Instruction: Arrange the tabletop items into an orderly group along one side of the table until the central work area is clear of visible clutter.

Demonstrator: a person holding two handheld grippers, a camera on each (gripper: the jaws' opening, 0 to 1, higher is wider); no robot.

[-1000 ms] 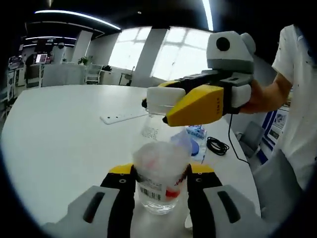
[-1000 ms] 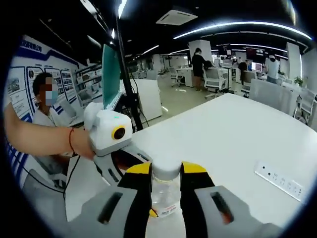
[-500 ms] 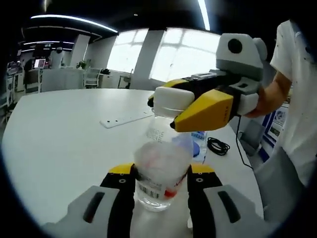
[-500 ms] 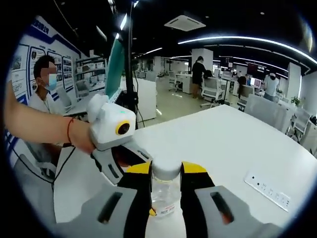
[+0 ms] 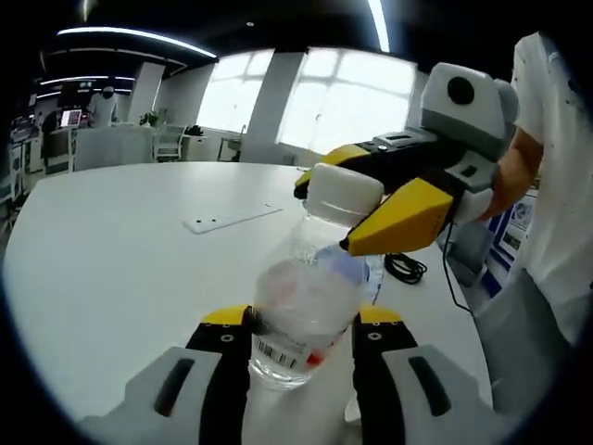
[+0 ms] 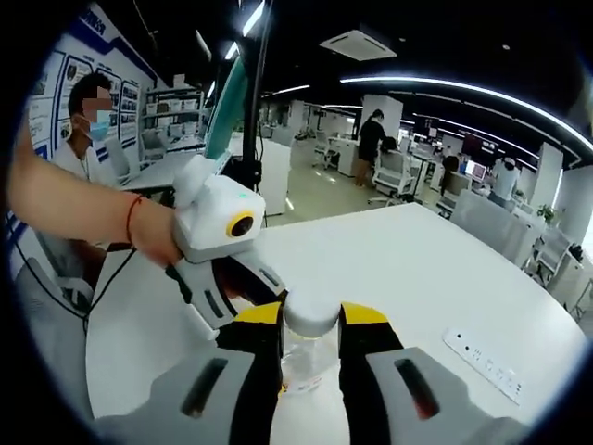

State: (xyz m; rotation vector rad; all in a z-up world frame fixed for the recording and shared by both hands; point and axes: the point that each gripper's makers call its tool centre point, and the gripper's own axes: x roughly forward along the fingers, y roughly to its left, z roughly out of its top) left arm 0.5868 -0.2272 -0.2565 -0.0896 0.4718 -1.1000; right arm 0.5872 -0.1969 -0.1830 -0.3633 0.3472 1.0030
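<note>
A clear plastic bottle (image 5: 301, 315) with a barcode label and a white cap (image 5: 345, 192) leans over the white table (image 5: 120, 260). My left gripper (image 5: 296, 332) is shut on the bottle's body. My right gripper (image 5: 366, 199) comes in from the right and is shut on the bottle's cap. In the right gripper view the white cap (image 6: 310, 315) sits between the yellow jaws of my right gripper (image 6: 310, 323), with the clear bottle (image 6: 301, 375) below it, and my left gripper (image 6: 243, 298), held by a hand, holds the bottle from the left.
A white power strip (image 5: 232, 219) lies on the table further out; it also shows as the power strip (image 6: 486, 363) at the right. A black coiled cable (image 5: 405, 270) and a blue-labelled bottle (image 5: 372, 264) sit near the table's right edge. People and office chairs stand in the background.
The bottle has tilted further, its cap moving right and up together with my right gripper. Both grippers have kept their hold.
</note>
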